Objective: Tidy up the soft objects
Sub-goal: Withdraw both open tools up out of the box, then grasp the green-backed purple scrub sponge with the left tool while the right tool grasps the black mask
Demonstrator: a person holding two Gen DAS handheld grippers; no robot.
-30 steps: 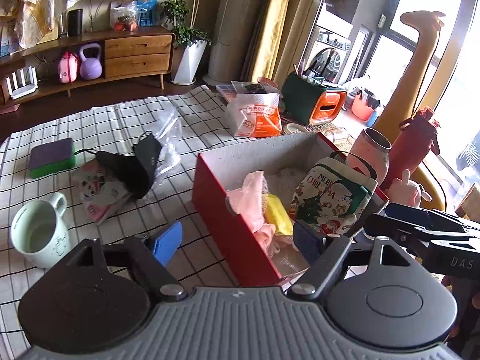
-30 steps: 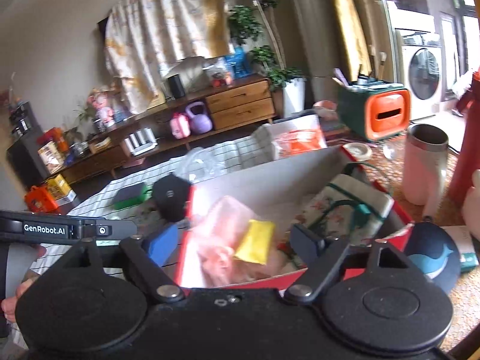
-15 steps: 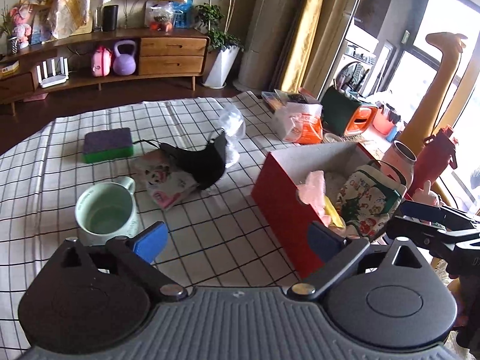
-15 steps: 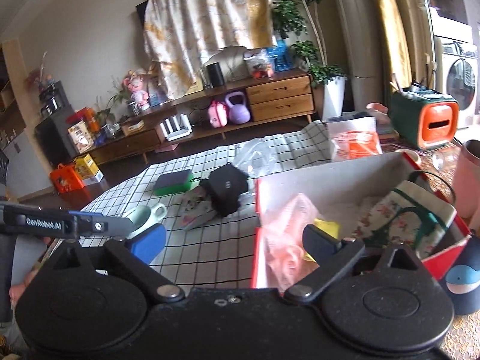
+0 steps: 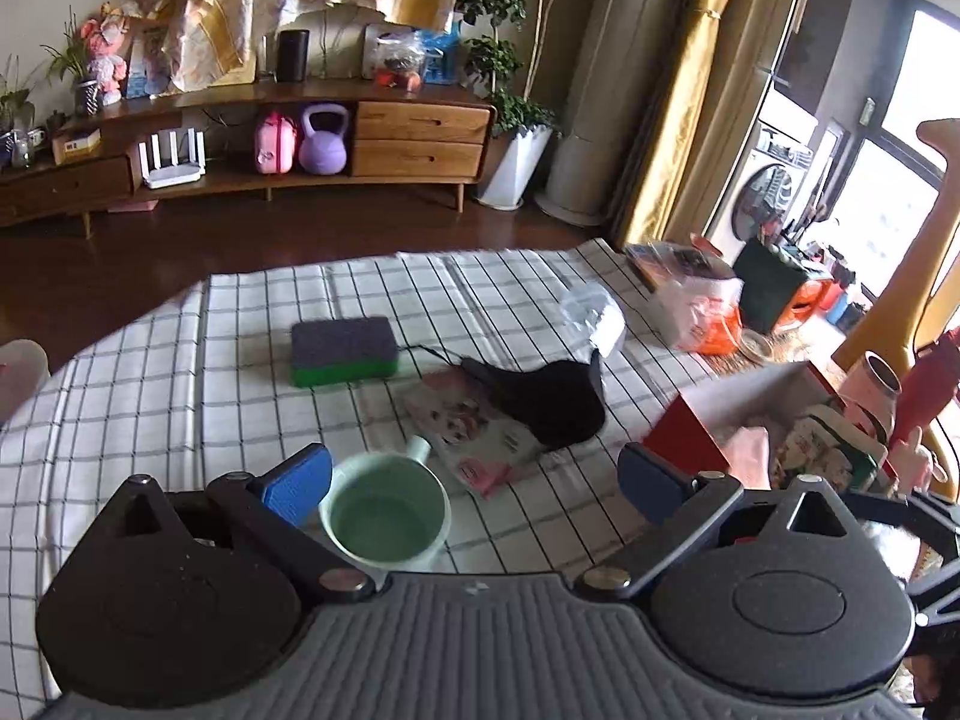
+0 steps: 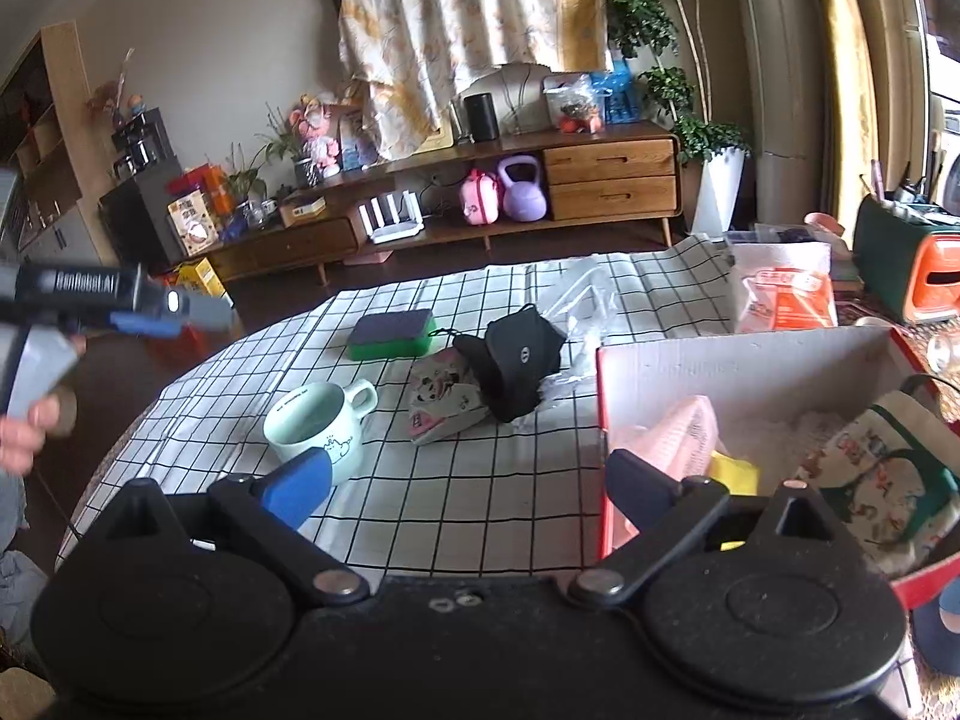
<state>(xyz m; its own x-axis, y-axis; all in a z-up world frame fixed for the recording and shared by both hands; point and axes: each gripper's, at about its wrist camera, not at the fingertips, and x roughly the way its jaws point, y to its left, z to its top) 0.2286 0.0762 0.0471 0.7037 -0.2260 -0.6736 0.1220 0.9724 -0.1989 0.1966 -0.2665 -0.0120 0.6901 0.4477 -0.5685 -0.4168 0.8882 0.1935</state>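
A desk (image 5: 180, 396) covered in a white cloth with a black grid fills the middle of both views, set in a living room with a long wooden sideboard (image 6: 540, 192) across the top of the frame.

At the right edge of the right wrist view sits an open red box (image 6: 720, 360) with a pale cardboard lining. Inside it lie a pink cloth (image 6: 678, 426) at the left, a small yellow cloth (image 6: 735, 471) just beside it, and a patterned fabric bag with green trim (image 6: 876, 480) at the right.

In the centre of the desk, well apart from the box, lies a black face mask (image 6: 516, 360), resting partly over a flat pink packet printed with a panda (image 6: 438, 402). A crumpled clear plastic bag (image 6: 582, 300) lies just behind the mask. To the upper left of them sits a green sponge with a purple top (image 6: 393, 333). A pale green mug (image 6: 318, 426) stands at the lower left, near the camera.

The left tool (image 5: 474, 480) hangs above the desk, its blue pads spread wide and nothing between them; the mug shows through the gap. The right tool (image 6: 474, 483) is likewise wide open and empty, its right pad in front of the box's near corner. At the left edge of the right wrist view, a hand (image 6: 30, 426) holds the left tool's grey handle.
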